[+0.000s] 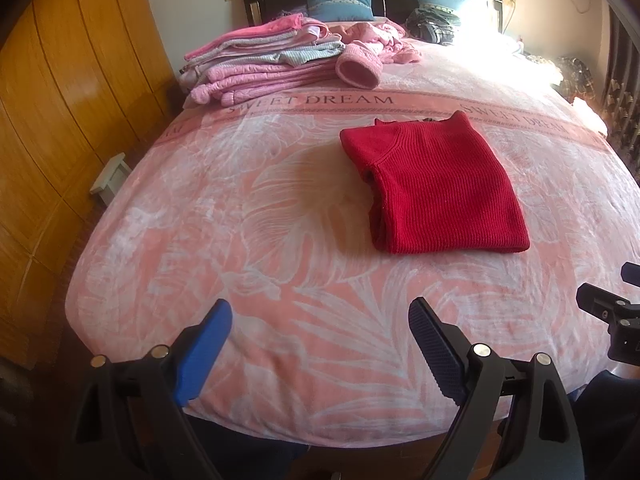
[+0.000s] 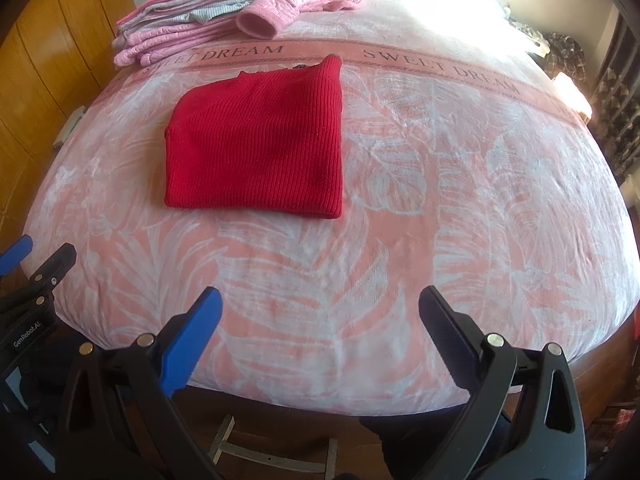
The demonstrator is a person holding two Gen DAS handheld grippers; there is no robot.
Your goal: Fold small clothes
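Red sweater [image 2: 256, 140] lies folded mid-bed [image 2: 440, 240], ready for the pink stack [image 2: 180, 28]; left gripper [image 1: 320, 344] and right gripper [image 2: 320, 332] hover, fingers spread, empty.

The left gripper [image 1: 320, 320] and the right gripper [image 2: 320, 308] hang side by side, level, jaws spread wide, gripping nothing.

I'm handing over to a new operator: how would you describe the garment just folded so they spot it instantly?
Start at the bed with the pink leaf-print blanket lettered SWEET DREAM. In its middle, nearer than the lettered band, lies the red knit sweater, folded into a flat rectangle. It is the only red piece and lies alone; the pink folded stack sits at the far left.
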